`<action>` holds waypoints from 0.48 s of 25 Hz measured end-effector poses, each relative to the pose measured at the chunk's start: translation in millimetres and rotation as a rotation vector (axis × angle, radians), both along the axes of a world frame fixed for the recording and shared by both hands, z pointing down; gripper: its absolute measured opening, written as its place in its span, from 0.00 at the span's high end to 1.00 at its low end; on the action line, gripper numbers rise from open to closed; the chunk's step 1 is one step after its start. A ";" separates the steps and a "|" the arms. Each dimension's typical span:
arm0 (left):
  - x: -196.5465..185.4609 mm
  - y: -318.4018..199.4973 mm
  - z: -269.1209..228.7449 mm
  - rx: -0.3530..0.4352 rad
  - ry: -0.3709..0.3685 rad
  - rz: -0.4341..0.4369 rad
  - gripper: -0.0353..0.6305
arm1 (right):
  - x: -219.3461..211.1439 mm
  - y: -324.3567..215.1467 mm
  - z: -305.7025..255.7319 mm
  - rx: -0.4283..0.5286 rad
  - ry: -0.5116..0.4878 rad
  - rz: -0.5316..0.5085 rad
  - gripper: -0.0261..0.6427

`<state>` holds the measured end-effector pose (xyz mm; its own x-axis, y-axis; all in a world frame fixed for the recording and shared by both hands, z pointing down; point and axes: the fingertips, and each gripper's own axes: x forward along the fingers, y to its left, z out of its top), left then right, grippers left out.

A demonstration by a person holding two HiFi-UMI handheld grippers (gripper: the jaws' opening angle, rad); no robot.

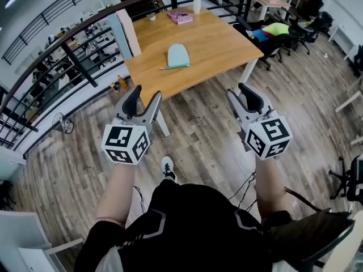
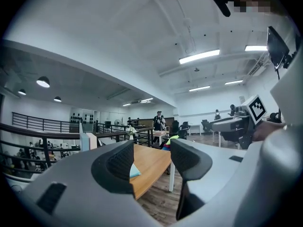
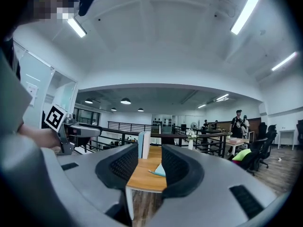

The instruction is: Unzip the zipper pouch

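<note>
Both claws are off the work and held in the air, near me, over the wood-plank floor. The left claw [image 1: 146, 93] has its jaws moderately apart with nothing between them. The right claw [image 1: 236, 90] stands a little narrower, a clear gap showing, also empty.

The zipper pouch [image 1: 177, 56] lies flat near the middle of the bench [image 1: 221, 44], well apart from both claws. It is pale blue-green with a rounded far end and a straight near edge. A thin tab or strap [image 1: 165, 68] sticks out at its near-left corner; too small to tell if that is the zipper pull.

Handling estimate: soft fabric, light, and likely to slide on the smooth wooden top and crumple if pulled one-sided. Plan is to pinch the pouch body at the zipper end with one claw to anchor it, then take the small pull with the other and draw along the seam. The pull is thin, so the grip must be fine.
</note>
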<state>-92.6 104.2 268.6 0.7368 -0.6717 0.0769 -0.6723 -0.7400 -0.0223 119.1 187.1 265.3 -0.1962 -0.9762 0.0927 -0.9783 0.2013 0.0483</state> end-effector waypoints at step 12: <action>-3.1 -146.3 0.5 -0.007 0.000 0.063 0.58 | -18.9 -134.1 -5.8 -0.035 0.032 0.047 0.71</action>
